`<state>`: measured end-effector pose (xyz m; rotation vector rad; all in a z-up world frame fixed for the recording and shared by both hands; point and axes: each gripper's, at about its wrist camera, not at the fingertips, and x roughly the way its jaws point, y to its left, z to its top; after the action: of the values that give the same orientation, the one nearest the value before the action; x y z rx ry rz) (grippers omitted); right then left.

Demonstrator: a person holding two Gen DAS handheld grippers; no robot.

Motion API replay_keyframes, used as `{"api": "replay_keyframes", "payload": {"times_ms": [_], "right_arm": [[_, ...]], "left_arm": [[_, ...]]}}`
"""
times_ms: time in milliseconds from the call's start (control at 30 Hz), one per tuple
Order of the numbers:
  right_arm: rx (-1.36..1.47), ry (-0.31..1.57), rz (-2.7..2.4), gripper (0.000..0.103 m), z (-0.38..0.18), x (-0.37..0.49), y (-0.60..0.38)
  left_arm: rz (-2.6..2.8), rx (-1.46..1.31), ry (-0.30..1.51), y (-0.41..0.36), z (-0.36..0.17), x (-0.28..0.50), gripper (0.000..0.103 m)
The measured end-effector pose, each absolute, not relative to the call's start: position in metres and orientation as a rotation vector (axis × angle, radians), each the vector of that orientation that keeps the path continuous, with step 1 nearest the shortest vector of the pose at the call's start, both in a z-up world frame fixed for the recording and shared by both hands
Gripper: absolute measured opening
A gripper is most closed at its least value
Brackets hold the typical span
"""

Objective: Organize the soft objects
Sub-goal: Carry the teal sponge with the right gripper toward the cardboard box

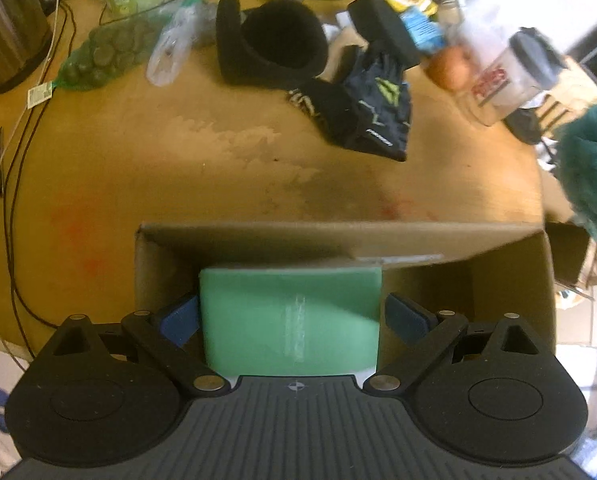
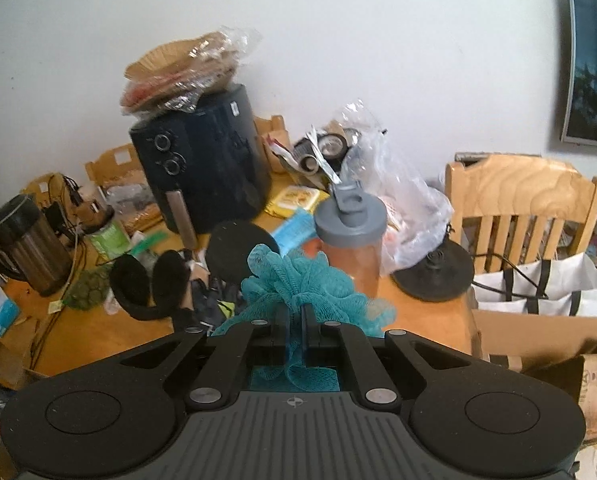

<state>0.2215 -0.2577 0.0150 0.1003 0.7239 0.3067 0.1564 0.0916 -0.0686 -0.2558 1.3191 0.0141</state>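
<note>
the step in hand looks like loading soft things into the cardboard box at the near edge of the wooden table. in the left wrist view the left gripper points steeply down into the box, its blue pads set on either side of a green sponge block. the left pad seems to touch the block's side, while a thin gap shows at the right pad, so i cannot tell whether the block is pinched or already let go. the block sits inside the box, against its far wall.

in the right wrist view the right gripper has its fingers pressed nearly together on a teal mesh bath pouf, which bulges out ahead of the fingertips and is held clear above the table. the same pouf shows as a teal blur at the right edge of the left view, above the box's right corner.

still out on the far part of the table are black earmuffs, black gloves with green markings and a black sponge, among hard clutter such as a shaker bottle, an air fryer and a kettle.

by my judgement the next move calls for the left gripper to spread fully and lift straight out so the block stays put, then for the pouf to be carried over the open right half of the box and dropped beside the block.
</note>
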Motion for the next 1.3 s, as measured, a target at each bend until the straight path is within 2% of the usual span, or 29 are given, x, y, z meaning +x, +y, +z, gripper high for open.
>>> {"api": "replay_keyframes", "payload": {"times_ms": [67, 100, 300, 633, 900, 1300], "right_arm": [[0.097, 0.713, 0.315, 0.007, 0.018, 0.218, -0.256], [0.096, 0.709, 0.316, 0.007, 0.020, 0.217, -0.255], [0.107, 0.698, 0.334, 0.006, 0.026, 0.209, -0.251], [0.108, 0.664, 0.407, 0.006, 0.049, 0.194, -0.237], [0.097, 0.638, 0.477, 0.006, 0.064, 0.190, -0.218], [0.095, 0.665, 0.574, 0.006, 0.071, 0.174, -0.197]], "left_arm": [[0.039, -0.261, 1.343, 0.091, -0.072, 0.164, 0.098], [0.054, -0.264, 1.355, 0.091, -0.074, 0.167, 0.092], [0.111, -0.235, 1.395, 0.085, -0.071, 0.173, 0.089], [0.043, -0.235, 1.188, 0.085, 0.001, 0.132, 0.089], [0.019, -0.165, 0.976, 0.074, 0.027, 0.109, 0.091], [0.042, -0.247, 0.967, 0.100, 0.024, 0.089, 0.091]]}}
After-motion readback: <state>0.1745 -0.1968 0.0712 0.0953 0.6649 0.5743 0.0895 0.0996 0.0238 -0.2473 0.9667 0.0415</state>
